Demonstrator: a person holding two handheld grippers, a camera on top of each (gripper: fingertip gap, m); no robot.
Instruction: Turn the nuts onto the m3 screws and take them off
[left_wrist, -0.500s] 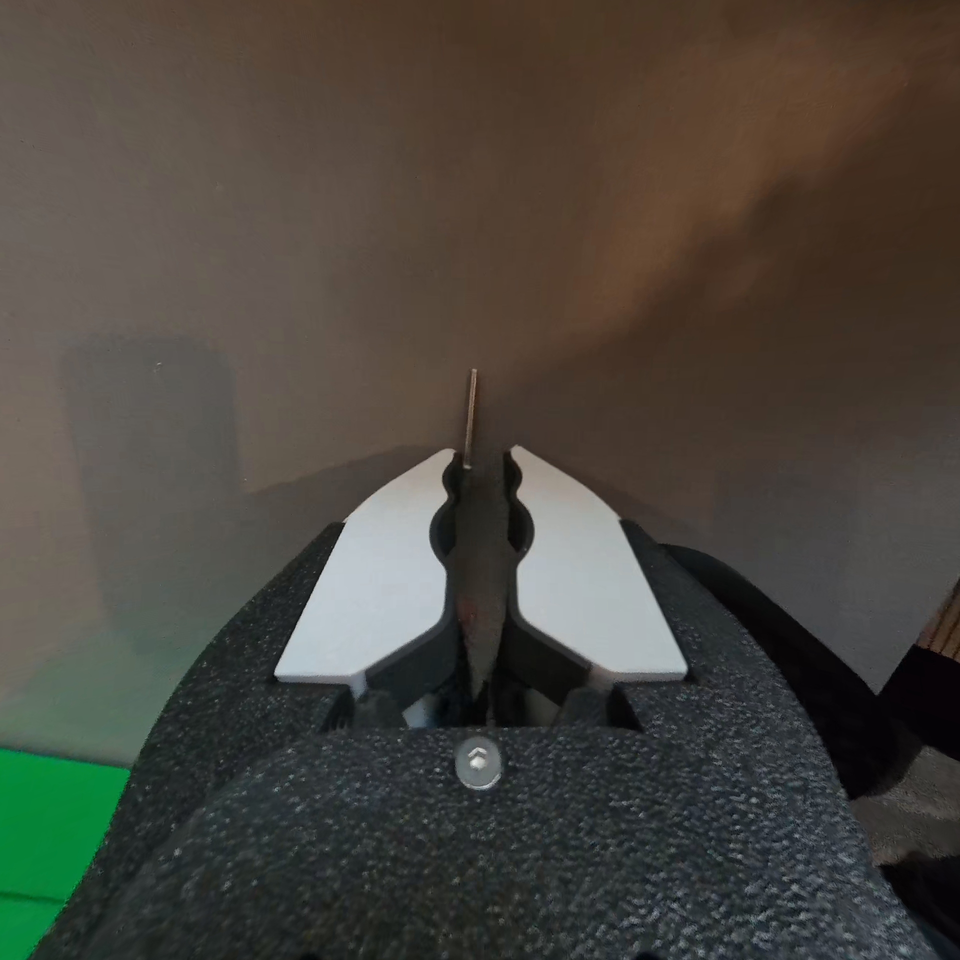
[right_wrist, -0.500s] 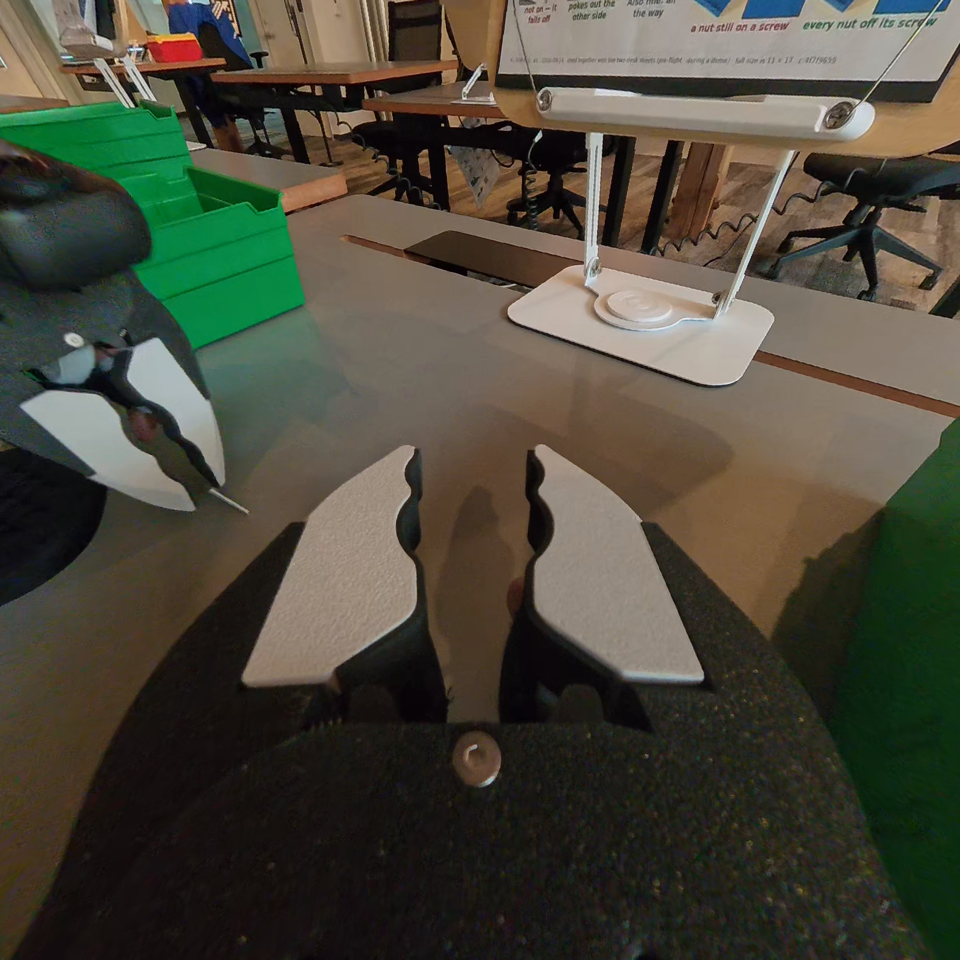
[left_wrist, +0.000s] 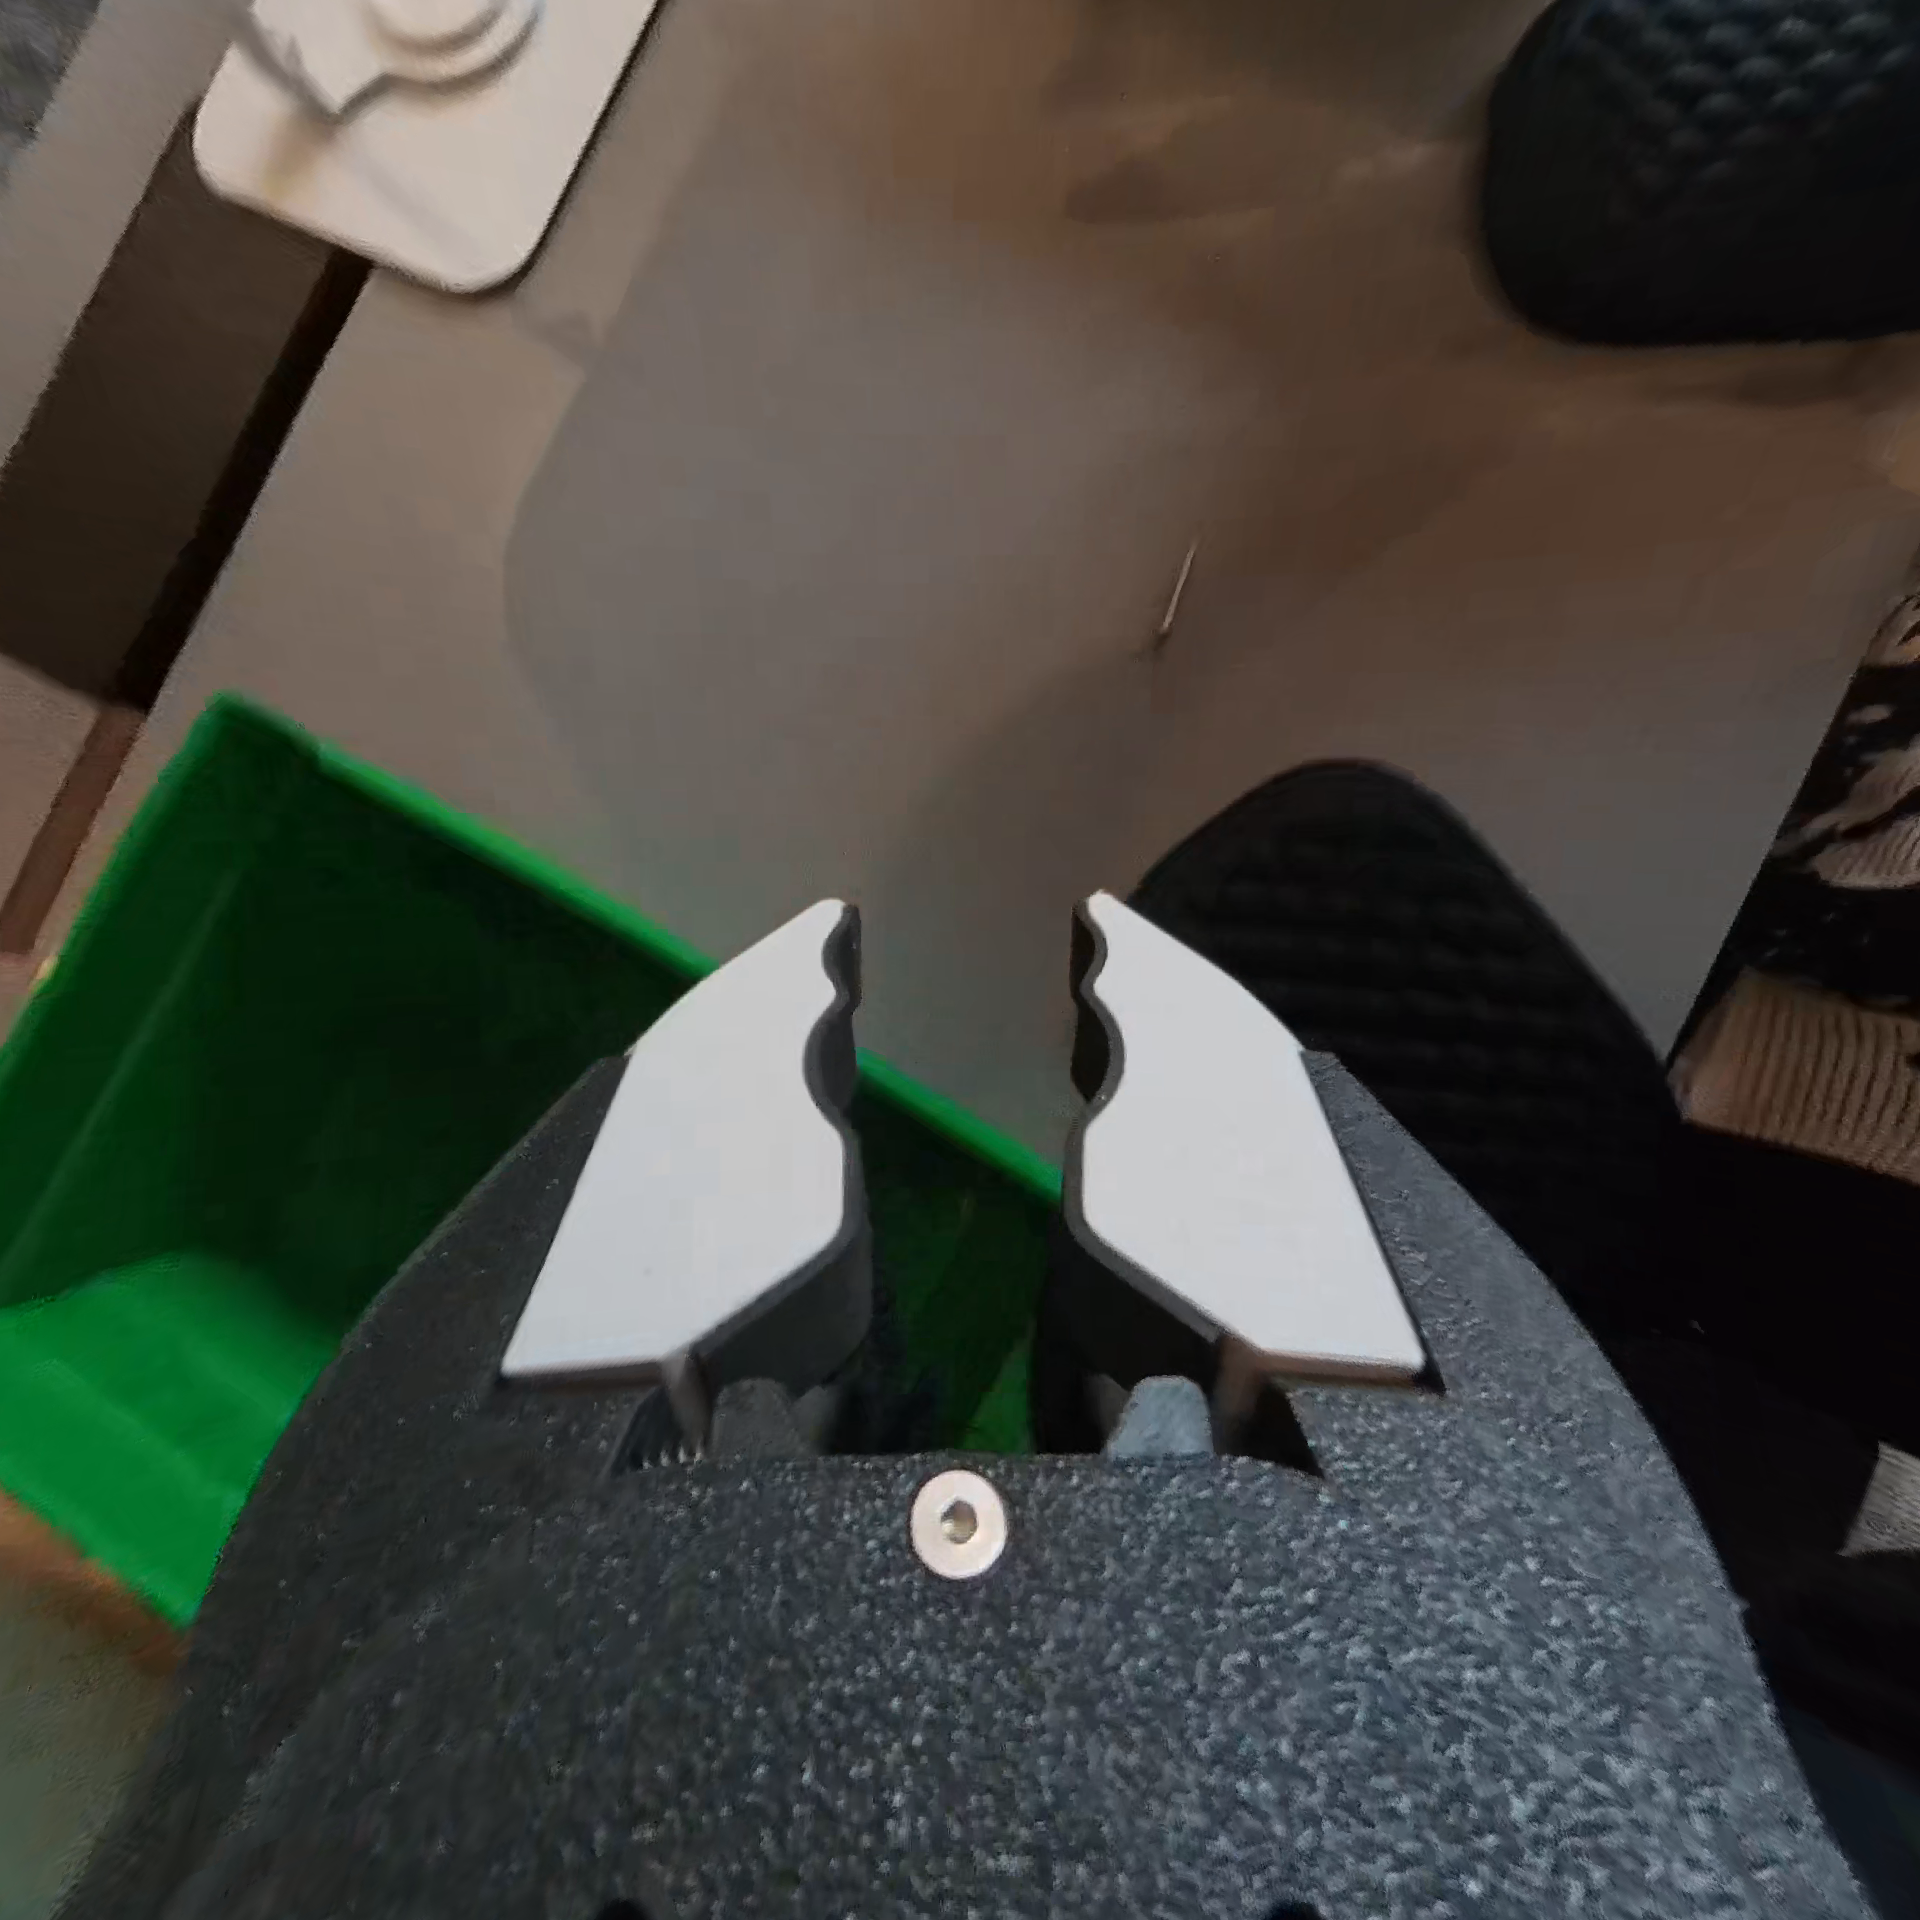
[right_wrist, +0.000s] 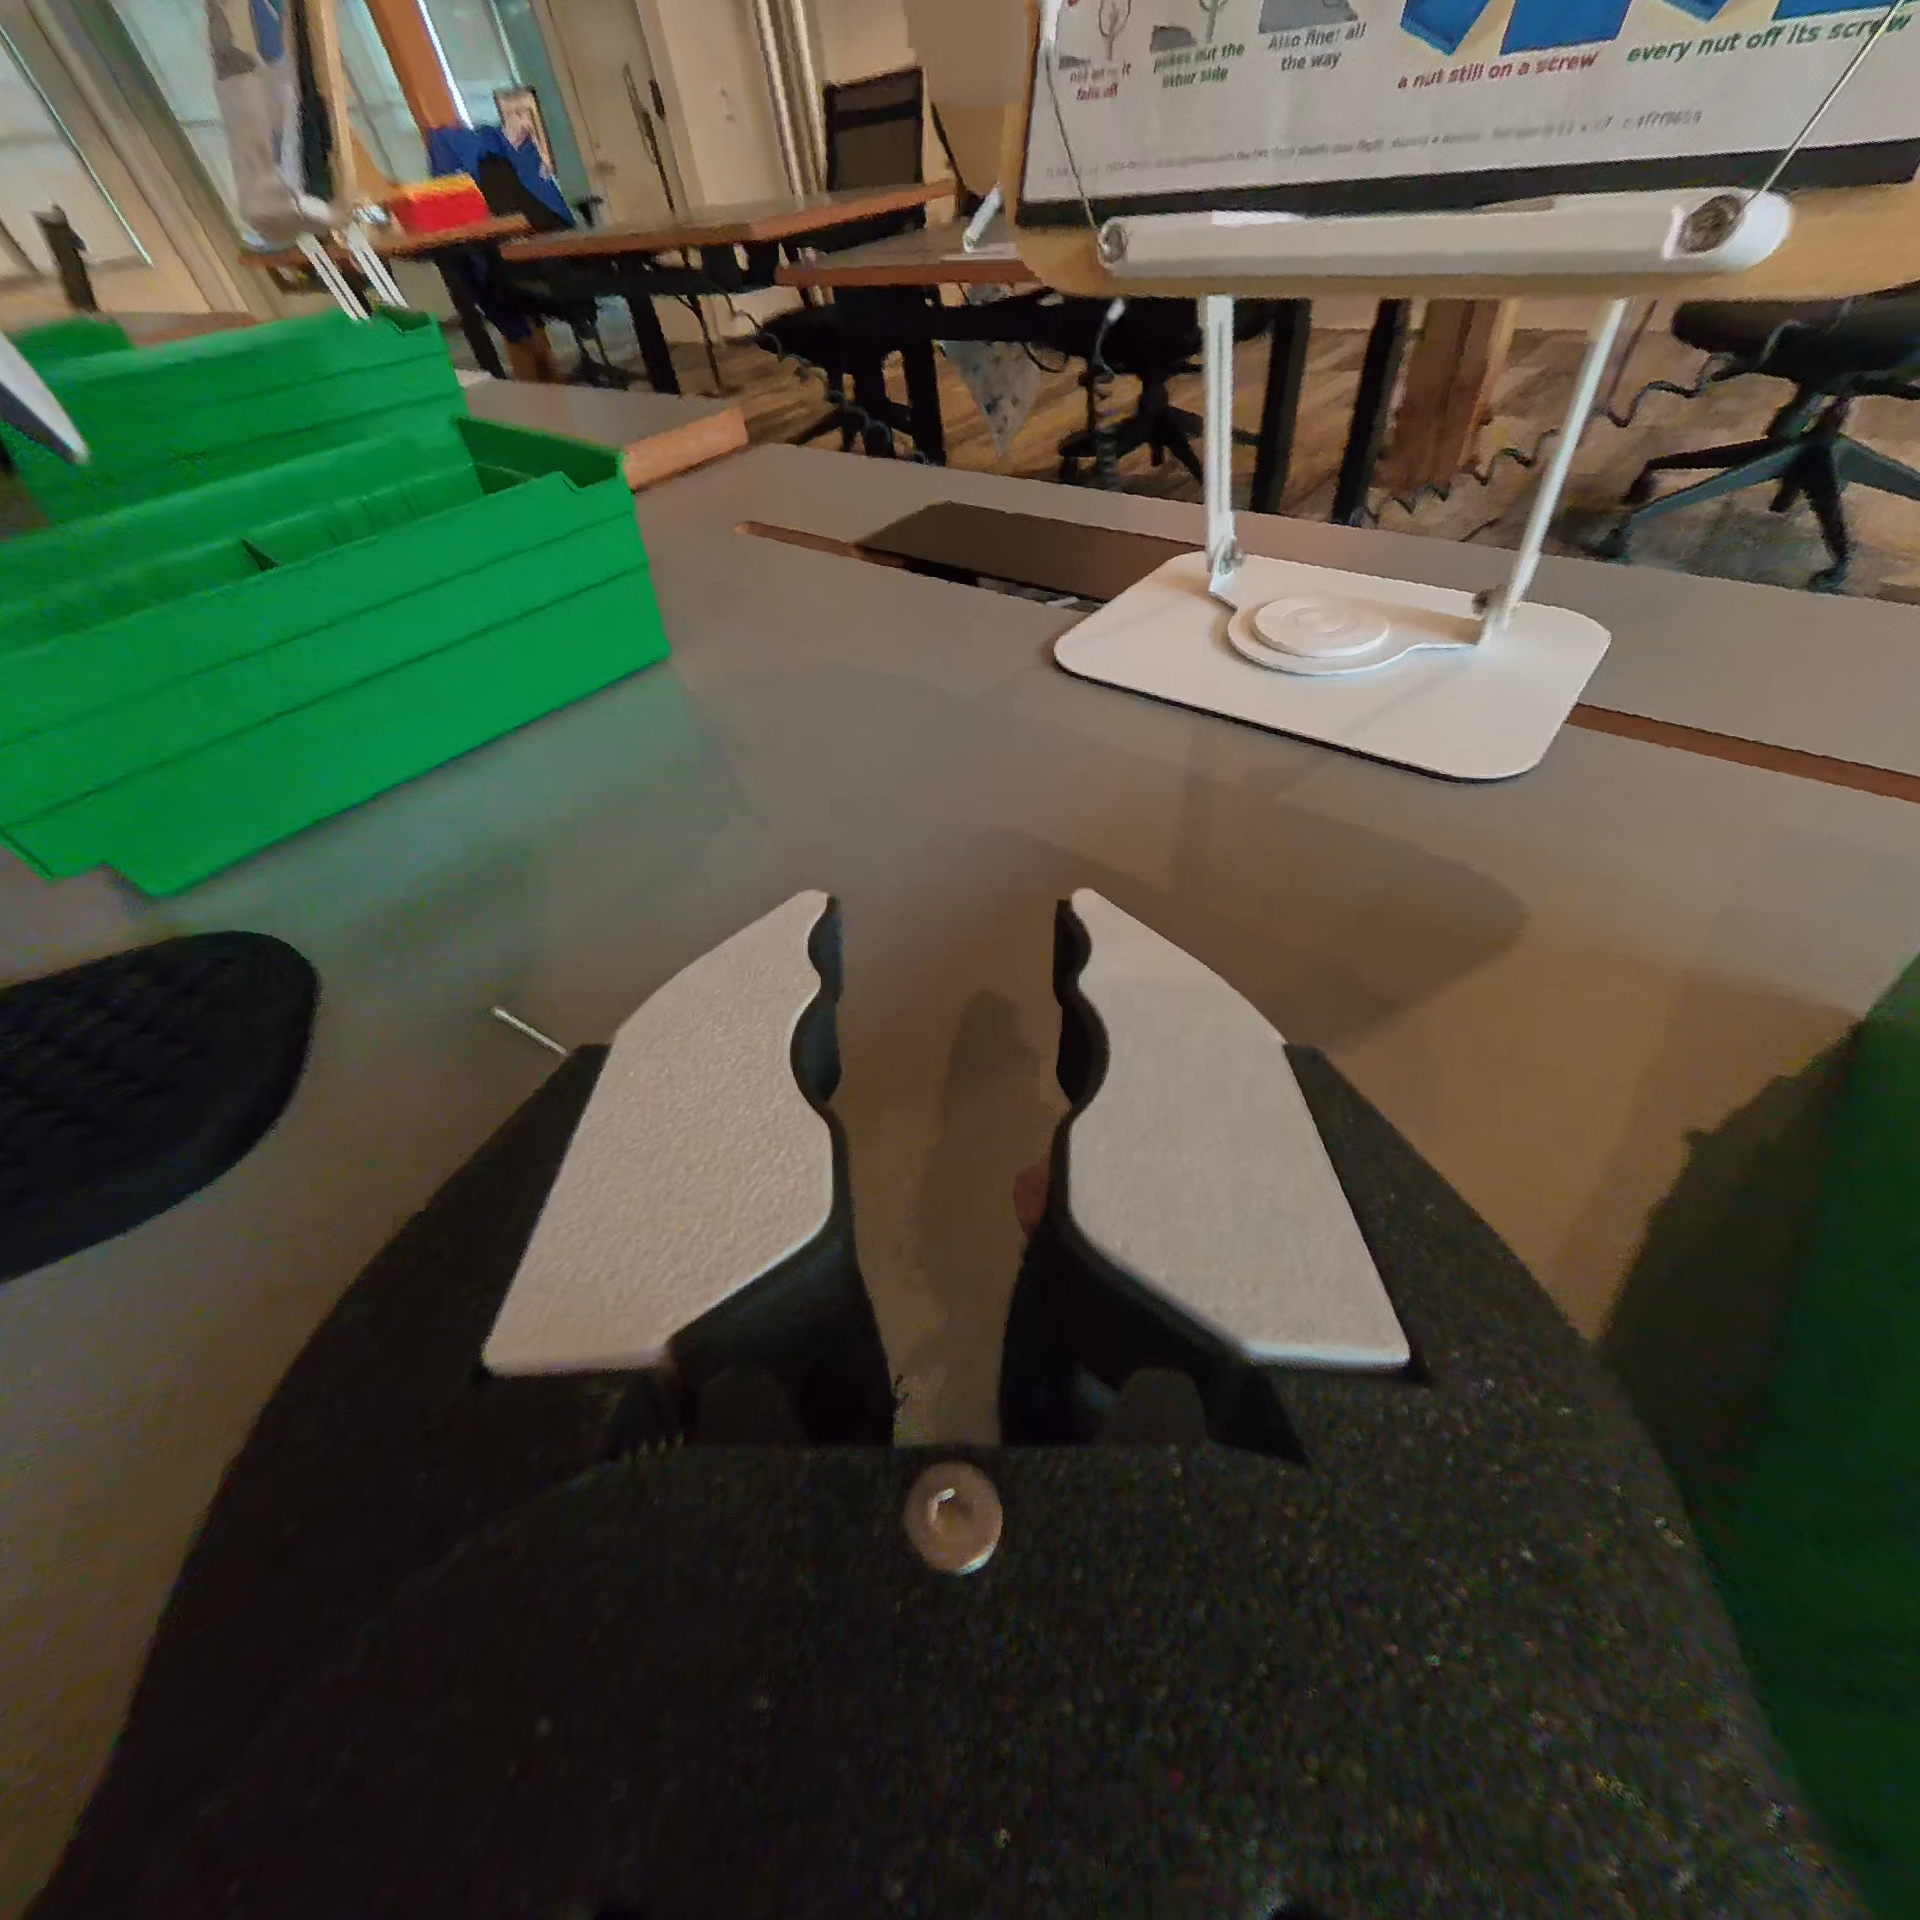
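While both grippers hover over the grey counter (right_wrist: 935, 748), neither holds anything. In the left wrist view, a green bin (left_wrist: 260, 1091) fills the lower left, a white stand base (left_wrist: 416, 156) sits upper left, and the left gripper (left_wrist: 966, 925) shows at lower centre, jaws open with bare counter between them. Right of centre a thin screw (left_wrist: 1179, 592) lies loose on the counter, with black mesh pads (left_wrist: 1714, 166) at upper right and lower right. In the right wrist view, green bins (right_wrist: 312, 623) stand at left above a black pad (right_wrist: 125, 1081); the screw (right_wrist: 525, 1029) lies just left of the right gripper (right_wrist: 945, 914), whose jaws are open and empty. The white stand (right_wrist: 1340, 665) stands upper right. No nut can be made out.
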